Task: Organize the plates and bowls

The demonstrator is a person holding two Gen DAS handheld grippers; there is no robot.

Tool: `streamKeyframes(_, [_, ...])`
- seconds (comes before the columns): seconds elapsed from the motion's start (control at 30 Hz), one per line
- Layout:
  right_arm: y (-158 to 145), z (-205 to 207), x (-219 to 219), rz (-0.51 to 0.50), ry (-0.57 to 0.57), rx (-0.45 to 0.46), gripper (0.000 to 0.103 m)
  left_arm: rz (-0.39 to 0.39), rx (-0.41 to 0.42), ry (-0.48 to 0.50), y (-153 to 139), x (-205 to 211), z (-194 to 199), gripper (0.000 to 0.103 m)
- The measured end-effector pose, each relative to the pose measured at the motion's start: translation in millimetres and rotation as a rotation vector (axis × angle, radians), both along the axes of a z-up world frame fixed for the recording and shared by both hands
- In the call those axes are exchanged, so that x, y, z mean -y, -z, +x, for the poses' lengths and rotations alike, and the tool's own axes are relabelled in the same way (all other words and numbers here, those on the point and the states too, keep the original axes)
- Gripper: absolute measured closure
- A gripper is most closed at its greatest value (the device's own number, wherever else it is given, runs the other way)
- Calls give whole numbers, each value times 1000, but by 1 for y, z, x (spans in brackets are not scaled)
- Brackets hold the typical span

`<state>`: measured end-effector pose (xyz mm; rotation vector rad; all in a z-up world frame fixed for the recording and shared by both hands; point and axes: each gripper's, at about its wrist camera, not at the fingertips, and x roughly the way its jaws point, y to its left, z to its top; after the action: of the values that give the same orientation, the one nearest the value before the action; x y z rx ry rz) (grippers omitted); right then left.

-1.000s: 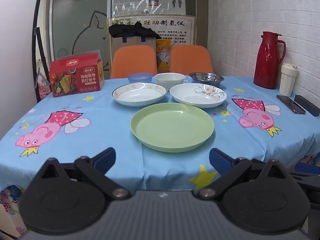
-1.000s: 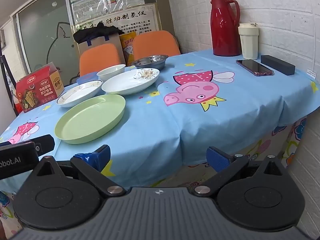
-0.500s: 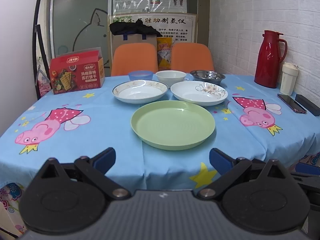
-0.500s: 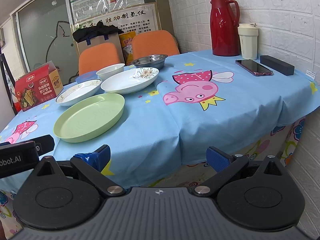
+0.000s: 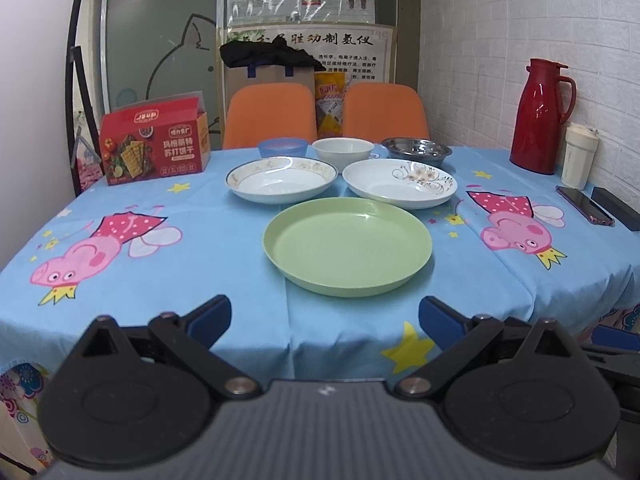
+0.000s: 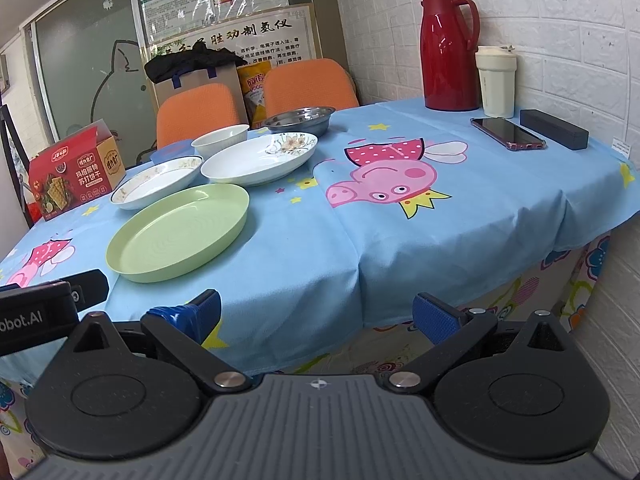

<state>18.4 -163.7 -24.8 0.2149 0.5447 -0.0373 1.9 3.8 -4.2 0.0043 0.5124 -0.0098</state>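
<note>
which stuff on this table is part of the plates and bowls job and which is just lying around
Part of the job:
green plate
gold-rimmed plate
flowered plate
blue bowl
white bowl
steel bowl

Just lying about:
cracker box
red thermos
cream cup
phone
black case

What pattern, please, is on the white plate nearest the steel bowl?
A floral spray with dark curling stems on the white plate, clearest in the left wrist view.

Bright, even indoor light; sharp focus, fisheye-curved edges.
</note>
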Motion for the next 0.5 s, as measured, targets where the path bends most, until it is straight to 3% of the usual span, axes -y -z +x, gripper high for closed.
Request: streamKeyframes(0.5, [1, -1, 0, -3, -1, -2, 13, -2, -8, -1, 3, 0, 1, 4])
